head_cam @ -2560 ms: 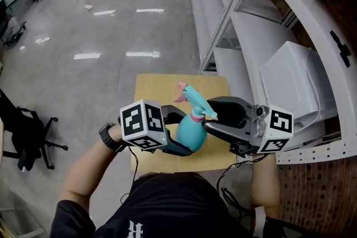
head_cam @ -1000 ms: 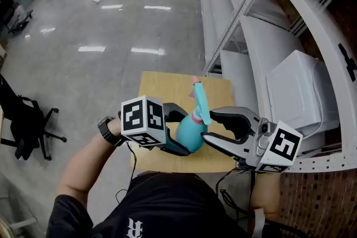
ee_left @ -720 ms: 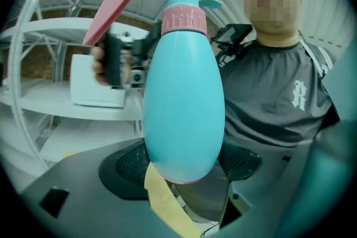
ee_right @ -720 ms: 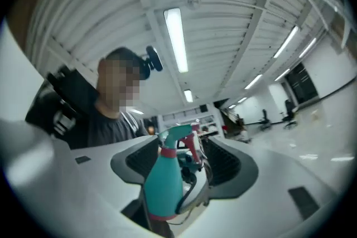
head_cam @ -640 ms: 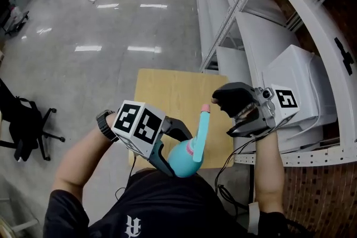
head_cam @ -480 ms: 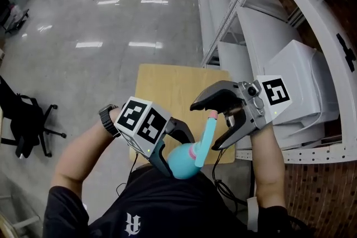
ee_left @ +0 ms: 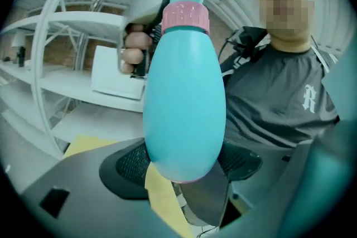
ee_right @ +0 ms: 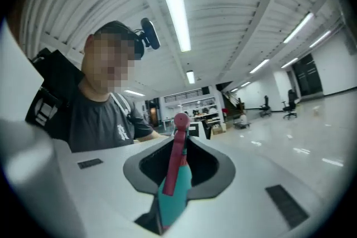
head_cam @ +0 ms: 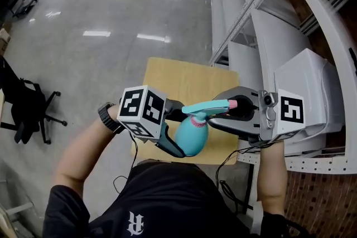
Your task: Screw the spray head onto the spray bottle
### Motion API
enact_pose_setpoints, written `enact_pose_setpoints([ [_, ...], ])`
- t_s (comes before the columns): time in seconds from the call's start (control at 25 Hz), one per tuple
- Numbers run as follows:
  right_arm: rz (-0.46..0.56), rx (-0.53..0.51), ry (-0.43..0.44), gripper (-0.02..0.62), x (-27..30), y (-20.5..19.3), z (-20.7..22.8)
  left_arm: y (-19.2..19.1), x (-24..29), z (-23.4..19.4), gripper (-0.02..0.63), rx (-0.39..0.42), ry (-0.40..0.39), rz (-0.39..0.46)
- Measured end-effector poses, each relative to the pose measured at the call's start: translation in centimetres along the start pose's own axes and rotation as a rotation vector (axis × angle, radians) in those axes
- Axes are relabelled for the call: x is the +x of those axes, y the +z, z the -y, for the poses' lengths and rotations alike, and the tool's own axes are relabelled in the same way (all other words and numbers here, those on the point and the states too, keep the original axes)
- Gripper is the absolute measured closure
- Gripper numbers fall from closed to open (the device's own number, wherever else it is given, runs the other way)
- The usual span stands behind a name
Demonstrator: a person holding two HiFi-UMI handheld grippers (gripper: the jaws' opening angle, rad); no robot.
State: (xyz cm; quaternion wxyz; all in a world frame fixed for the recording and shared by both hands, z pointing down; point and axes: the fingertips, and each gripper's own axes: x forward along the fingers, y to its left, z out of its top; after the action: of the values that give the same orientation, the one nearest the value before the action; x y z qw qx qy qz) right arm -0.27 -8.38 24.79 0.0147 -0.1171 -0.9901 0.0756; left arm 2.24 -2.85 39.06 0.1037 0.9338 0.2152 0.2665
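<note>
- Bottle (head_cam: 191,136) – turquoise, egg-shaped, held in the air over the near edge of a wooden table (head_cam: 184,72), close to the person's chest.
- Left gripper (head_cam: 177,132) is clamped on the bottle's lower body. In the left gripper view one dark pad presses on each side of it.
- Spray head (head_cam: 207,108) sits on the bottle's neck, above a pink collar (ee_left: 185,14). It points sideways to the right gripper (head_cam: 231,111).
- The right gripper's jaws have just been closing, and they now grip the front end of the spray head. In the right gripper view the head lies between the two dark pads, with its pink tip (ee_right: 181,120) sticking out past them.
- Both grippers are near each other – the bottle is between them.
- White shelves (head_cam: 268,36) stand to the right of the table.
</note>
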Motion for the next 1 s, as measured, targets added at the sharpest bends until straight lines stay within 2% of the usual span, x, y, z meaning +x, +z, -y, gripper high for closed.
enact_pose_setpoints([
  [0.16,-0.045,0.075,-0.315,0.531,-1.0,-1.4,3.4,-0.9,-0.4,-3.5,0.23,-0.144,0.163,0.026],
  [0.28,-0.08,0.085,-0.565,0.532,-1.4,-2.2,5.5,-1.8,-1.1,-6.2,0.23,-0.237,0.31,0.028],
  [0.48,-0.078,0.072,-0.927,0.534,-2.5,-3.0,7.7,-2.6,-2.4,-10.3,0.23,-0.318,0.574,0.004],
  [0.56,-0.064,0.053,-1.007,0.534,-2.3,-3.2,7.9,-2.7,-2.4,-11.0,0.23,-0.323,0.611,0.003],
  [0.6,-0.061,0.036,-1.01,0.534,-2.0,-3.2,7.7,-2.6,-2.1,-10.9,0.23,-0.316,0.594,0.015],
  [0.68,-0.051,0.02,-0.951,0.531,-1.6,-2.8,6.7,-2.1,-1.7,-10.1,0.23,-0.278,0.526,0.046],
  [0.8,-0.039,0.082,-0.764,0.478,-2.2,-2.8,4.2,-1.1,-1.9,-8.8,0.23,-0.211,0.452,0.065],
  [0.88,-0.056,0.124,-0.665,0.476,-2.8,-4.2,2.6,-0.5,-2.4,-8.1,0.23,-0.198,0.421,0.087],
  [0.92,-0.067,0.147,-0.648,0.476,-3.1,-5.3,2.3,-0.1,-2.7,-7.9,0.23,-0.198,0.408,0.104],
  [1.0,-0.09,0.197,-0.666,0.476,-3.7,-7.6,2.7,0.3,-3.3,-7.5,0.23,-0.197,0.398,0.124],
])
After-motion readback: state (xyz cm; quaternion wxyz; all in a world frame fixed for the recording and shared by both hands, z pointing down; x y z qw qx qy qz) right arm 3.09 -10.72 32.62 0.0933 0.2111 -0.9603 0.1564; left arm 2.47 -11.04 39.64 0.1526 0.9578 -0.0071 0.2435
